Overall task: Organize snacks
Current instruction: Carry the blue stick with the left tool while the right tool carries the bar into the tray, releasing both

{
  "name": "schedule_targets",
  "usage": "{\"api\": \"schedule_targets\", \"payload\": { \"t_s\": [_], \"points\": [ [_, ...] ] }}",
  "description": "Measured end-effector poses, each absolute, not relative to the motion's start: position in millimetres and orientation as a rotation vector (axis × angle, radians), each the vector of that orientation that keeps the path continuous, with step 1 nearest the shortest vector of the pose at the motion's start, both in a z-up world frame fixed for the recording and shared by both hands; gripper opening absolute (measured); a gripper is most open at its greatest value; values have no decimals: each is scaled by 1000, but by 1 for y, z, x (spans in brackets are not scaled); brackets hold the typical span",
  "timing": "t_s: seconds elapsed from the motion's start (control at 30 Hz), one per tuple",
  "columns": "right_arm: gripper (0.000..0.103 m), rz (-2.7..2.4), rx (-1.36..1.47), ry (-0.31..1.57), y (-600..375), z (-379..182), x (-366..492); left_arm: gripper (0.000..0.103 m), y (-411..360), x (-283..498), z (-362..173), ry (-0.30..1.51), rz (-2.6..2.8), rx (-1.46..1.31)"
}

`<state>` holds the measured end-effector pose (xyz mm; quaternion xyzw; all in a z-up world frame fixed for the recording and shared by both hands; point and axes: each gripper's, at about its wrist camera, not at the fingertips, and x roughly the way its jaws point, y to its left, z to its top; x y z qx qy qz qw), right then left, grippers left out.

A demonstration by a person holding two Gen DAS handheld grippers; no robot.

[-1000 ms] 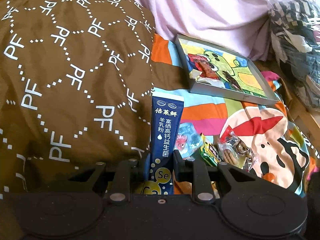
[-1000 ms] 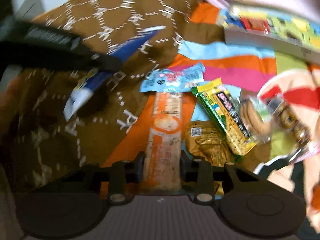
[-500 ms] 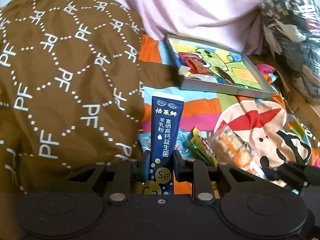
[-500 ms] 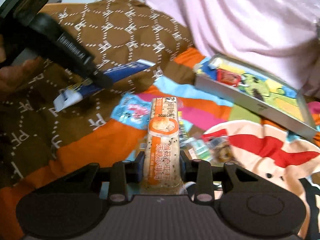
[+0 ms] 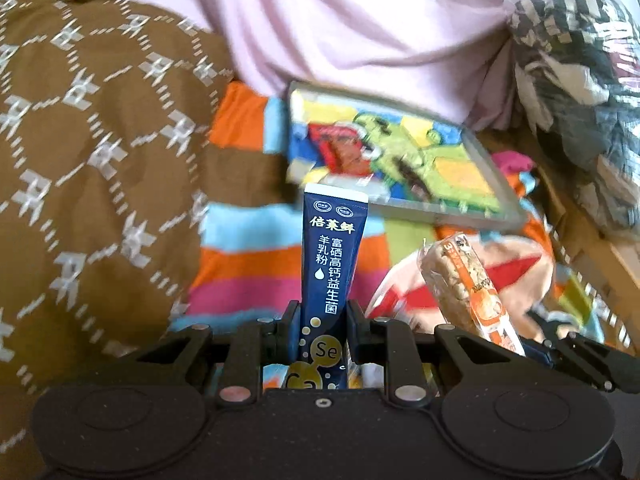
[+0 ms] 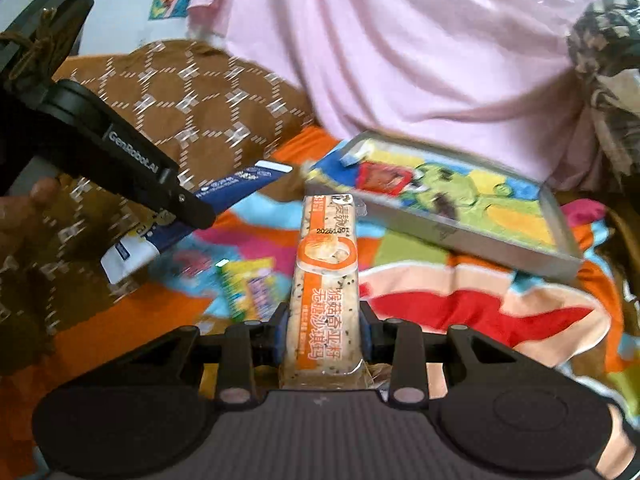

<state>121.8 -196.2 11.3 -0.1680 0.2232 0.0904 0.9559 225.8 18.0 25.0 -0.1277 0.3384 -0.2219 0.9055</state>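
Observation:
My left gripper (image 5: 323, 320) is shut on a dark blue stick packet (image 5: 330, 256) with white Chinese text, held upright above the bed. My right gripper (image 6: 323, 326) is shut on an orange-and-white snack bar (image 6: 326, 280). In the left wrist view the snack bar (image 5: 464, 288) shows at the right. In the right wrist view the left gripper (image 6: 188, 210) with the blue packet (image 6: 224, 192) shows at the left. A shallow grey tray (image 5: 496, 184) with a colourful cartoon base lies ahead, also in the right wrist view (image 6: 472, 236).
A brown patterned quilt (image 5: 92, 152) lies at the left, a pink sheet (image 5: 360, 28) behind the tray. A yellow-green snack packet (image 6: 250, 286) lies on the colourful bedspread (image 6: 480, 304). A bag of striped clothes (image 5: 580, 80) sits at the right.
The right gripper has lifted the snack bar off the bedspread and both grippers have moved forward toward the tray, each keeping its packet.

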Motion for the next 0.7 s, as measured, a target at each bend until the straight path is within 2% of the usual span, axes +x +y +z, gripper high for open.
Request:
{"api": "schedule_targets", "payload": {
  "t_s": [0.43,0.7],
  "points": [
    [38,44,-308,370,-266,71,229,25,-73,337,82,592,-524,-291],
    [38,-27,-269,383,-296,66,294,25,-117,401,72,638,-526,-295]
  ]
}}
